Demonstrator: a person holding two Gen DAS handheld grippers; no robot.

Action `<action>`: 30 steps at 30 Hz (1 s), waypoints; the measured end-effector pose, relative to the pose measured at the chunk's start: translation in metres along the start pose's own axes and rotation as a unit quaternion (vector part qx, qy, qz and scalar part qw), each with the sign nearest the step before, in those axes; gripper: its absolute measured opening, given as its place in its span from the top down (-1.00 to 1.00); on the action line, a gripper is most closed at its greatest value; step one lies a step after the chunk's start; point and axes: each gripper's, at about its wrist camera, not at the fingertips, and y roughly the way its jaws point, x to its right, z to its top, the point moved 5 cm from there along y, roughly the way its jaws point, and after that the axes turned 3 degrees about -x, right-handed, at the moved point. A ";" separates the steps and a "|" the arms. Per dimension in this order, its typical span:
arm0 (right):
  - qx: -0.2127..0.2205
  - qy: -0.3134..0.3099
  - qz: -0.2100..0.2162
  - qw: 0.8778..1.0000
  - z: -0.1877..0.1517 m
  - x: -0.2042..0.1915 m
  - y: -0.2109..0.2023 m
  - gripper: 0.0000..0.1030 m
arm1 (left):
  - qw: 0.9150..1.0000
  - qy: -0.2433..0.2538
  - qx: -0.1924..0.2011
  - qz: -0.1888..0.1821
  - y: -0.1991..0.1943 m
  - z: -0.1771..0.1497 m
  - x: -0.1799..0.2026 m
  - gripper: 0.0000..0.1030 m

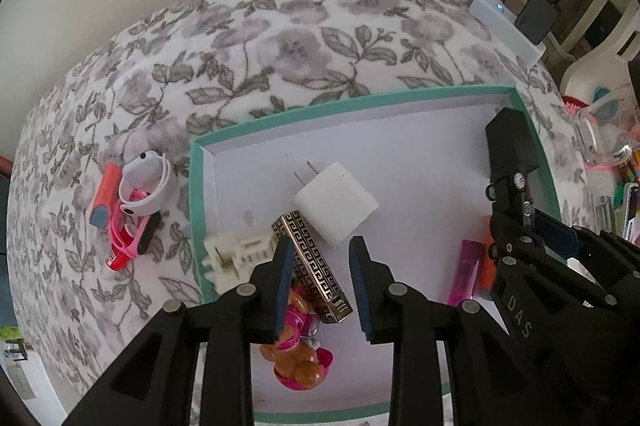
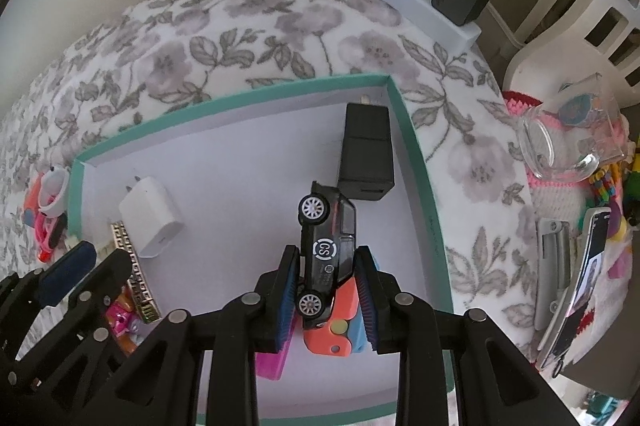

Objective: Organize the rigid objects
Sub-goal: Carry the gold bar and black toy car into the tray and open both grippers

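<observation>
A teal-rimmed shallow box (image 1: 340, 105) (image 2: 240, 89) lies on a floral bedspread. In it are a white charger (image 1: 336, 203) (image 2: 150, 218), a black charger (image 2: 366, 149), a gold-and-black patterned case (image 1: 312, 266), a pink and brown toy figure (image 1: 298, 362), and pink (image 1: 466, 274) and orange (image 2: 336, 330) pieces. My left gripper (image 1: 322, 286) points down over the patterned case; the case sits between its fingers, the right pad clear of it. My right gripper (image 2: 326, 298) is shut on a black toy car (image 2: 328, 250), held on its side above the orange piece.
A white plastic part (image 1: 236, 258) rests on the box's left rim. Left of the box lie a white watch band (image 1: 144, 185) and pink and red items. A white power strip (image 2: 428, 9) with a black adapter sits at the back right. Right of the bed are a glass jar (image 2: 560, 141) and a phone (image 2: 580, 286).
</observation>
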 end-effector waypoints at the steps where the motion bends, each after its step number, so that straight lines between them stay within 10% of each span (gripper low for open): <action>1: 0.003 0.001 0.002 1.000 0.000 0.000 -0.002 0.29 | 1.000 -0.002 0.003 -0.002 -0.003 0.001 -0.001 0.43; 9: 0.026 -0.003 0.002 1.000 0.005 -0.001 -0.022 0.20 | 0.999 -0.028 0.025 -0.005 -0.019 0.009 -0.018 0.38; 21: 0.051 -0.015 0.004 0.999 0.009 -0.015 -0.036 -0.25 | 0.995 -0.084 0.038 0.036 -0.023 0.015 -0.063 -0.13; 25: 0.054 -0.020 0.006 0.998 0.010 -0.020 -0.036 -0.38 | 0.993 -0.103 0.033 0.053 -0.017 0.014 -0.077 -0.59; 30: 0.054 -0.020 0.011 0.998 0.009 -0.024 -0.033 -0.61 | 0.991 -0.117 0.023 0.067 -0.011 0.012 -0.089 -0.63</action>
